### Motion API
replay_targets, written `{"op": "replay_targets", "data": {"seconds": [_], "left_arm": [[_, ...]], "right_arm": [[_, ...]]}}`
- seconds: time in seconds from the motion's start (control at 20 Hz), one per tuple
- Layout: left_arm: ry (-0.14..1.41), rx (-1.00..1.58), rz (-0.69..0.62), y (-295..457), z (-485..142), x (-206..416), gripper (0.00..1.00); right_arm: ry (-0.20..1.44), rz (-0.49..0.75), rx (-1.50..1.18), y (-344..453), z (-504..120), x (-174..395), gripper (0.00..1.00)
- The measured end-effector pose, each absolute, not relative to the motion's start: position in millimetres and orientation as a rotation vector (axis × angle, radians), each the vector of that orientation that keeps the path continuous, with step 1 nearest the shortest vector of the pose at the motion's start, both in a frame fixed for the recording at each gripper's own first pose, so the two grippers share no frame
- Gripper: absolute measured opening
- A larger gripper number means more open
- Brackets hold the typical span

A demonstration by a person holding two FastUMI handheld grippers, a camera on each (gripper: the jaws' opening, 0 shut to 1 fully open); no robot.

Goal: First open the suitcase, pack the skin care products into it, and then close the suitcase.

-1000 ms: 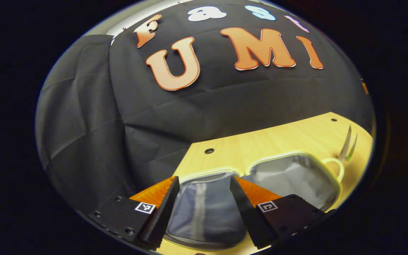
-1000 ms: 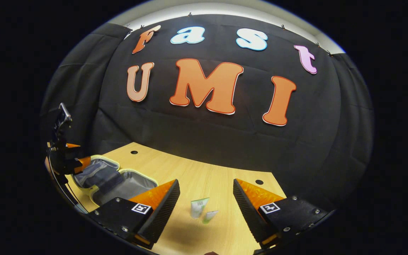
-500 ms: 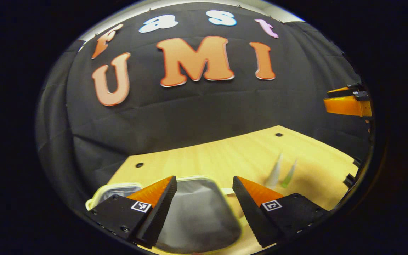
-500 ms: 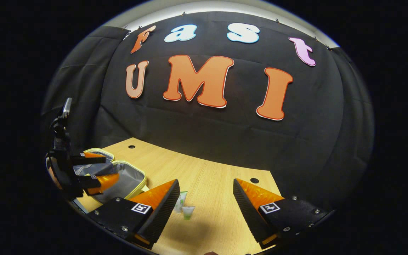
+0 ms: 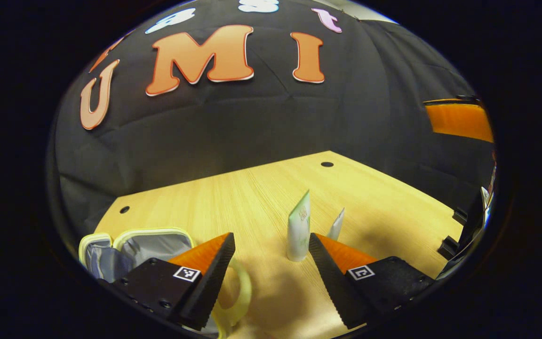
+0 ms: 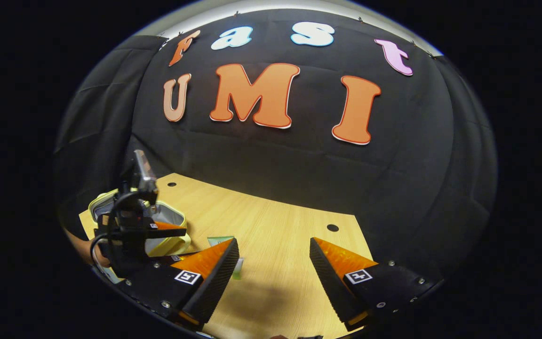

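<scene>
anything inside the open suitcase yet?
The suitcase lies open; the grey lining that shows holds no products. Its near part is hidden behind the left gripper. Both tubes, the tall one and the small one, stand on the table.

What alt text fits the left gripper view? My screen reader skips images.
Open left gripper points at two upright skincare tubes on a wooden table; an open grey-lined suitcase lies lower left.
</scene>
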State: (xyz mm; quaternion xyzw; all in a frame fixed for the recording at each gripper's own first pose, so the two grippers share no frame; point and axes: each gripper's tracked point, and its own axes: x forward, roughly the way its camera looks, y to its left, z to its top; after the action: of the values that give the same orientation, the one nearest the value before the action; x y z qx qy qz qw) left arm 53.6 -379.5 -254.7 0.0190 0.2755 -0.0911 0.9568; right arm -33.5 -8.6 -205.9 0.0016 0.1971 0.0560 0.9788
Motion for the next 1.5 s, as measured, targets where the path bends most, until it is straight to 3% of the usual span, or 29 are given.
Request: {"op": "replay_targets", "data": {"seconds": [0.25, 0.45, 0.6, 0.7, 0.75, 0.9, 0.95, 1.05, 1.35, 1.5], "left_arm": [[0.653, 0.03, -0.2, -396, -292, 64, 0.98], [0.702, -0.017, -0.229, -409, -318, 78, 0.89], [0.717, -0.039, -0.264, -418, -329, 88, 0.77], [0.704, -0.037, -0.268, -419, -325, 93, 0.63], [0.707, -0.03, -0.27, -420, -332, 99, 0.47], [0.691, -0.039, -0.252, -416, -319, 99, 0.46], [0.677, -0.035, -0.236, -411, -309, 102, 0.4], [0.659, -0.054, -0.216, -403, -295, 104, 0.39], [0.614, -0.075, -0.126, -366, -236, 87, 0.4], [0.615, -0.053, -0.052, -335, -216, 66, 0.4]], "right_arm": [[0.423, 0.108, 0.019, -15, -219, -37, 0.96], [0.467, 0.129, 0.04, -9, -239, -40, 0.96], [0.511, 0.158, 0.051, -1, -260, -41, 0.96], [0.541, 0.177, 0.052, 6, -275, -40, 0.96], [0.562, 0.191, 0.059, 9, -284, -38, 0.96], [0.615, 0.229, 0.074, 24, -308, -32, 0.96], [0.628, 0.246, 0.074, 27, -316, -31, 0.96], [0.643, 0.272, 0.067, 35, -327, -23, 0.96], [0.695, 0.385, 0.046, 64, -369, -16, 0.96], [0.72, 0.432, 0.044, 82, -384, -11, 0.92]]}}
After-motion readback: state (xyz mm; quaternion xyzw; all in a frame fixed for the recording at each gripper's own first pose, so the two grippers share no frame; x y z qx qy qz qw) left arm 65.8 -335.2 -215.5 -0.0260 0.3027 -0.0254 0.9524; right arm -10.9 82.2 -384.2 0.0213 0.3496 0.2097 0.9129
